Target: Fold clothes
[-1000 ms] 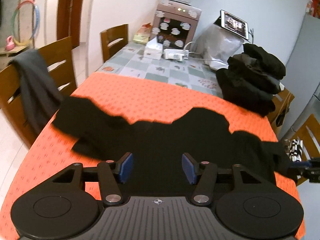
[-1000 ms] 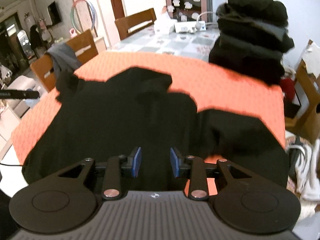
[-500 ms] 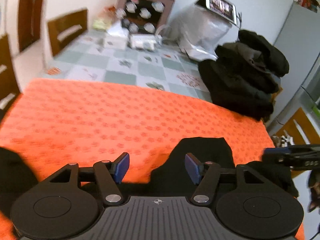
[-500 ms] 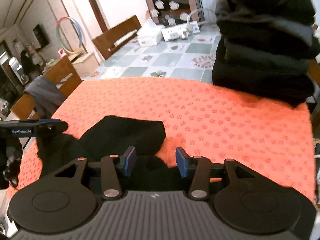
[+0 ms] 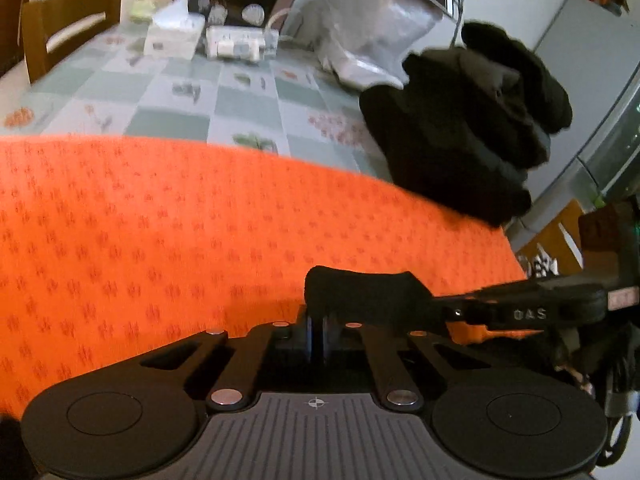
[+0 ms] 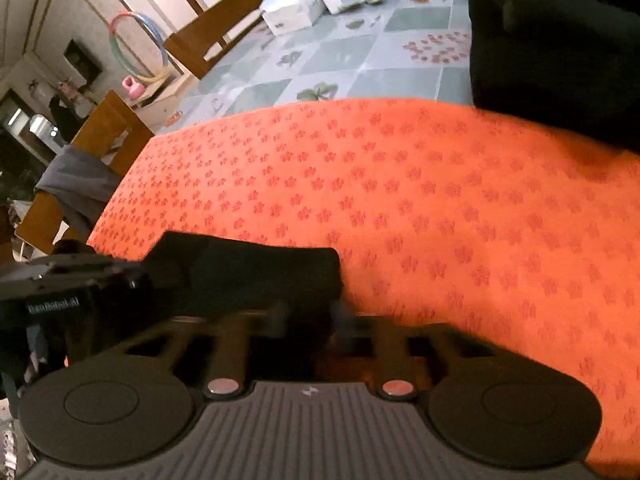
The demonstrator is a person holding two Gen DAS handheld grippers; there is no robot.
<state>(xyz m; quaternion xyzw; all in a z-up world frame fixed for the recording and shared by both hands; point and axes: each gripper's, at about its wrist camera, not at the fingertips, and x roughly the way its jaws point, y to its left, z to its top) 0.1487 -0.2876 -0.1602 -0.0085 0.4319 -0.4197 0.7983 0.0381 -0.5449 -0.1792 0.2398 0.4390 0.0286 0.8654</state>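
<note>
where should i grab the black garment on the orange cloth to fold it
Pinch the raised folded edge of the black garment near its two ends, coming in from the near side of the orange tablecloth with the fingers angled down. That edge stands up off the cloth as a thick ridge, so the pads can close across it.

The left gripper (image 5: 318, 334) is angled downward, its jaws just brought together. The right gripper (image 6: 310, 320), likewise tilted down, has just been closed.
</note>
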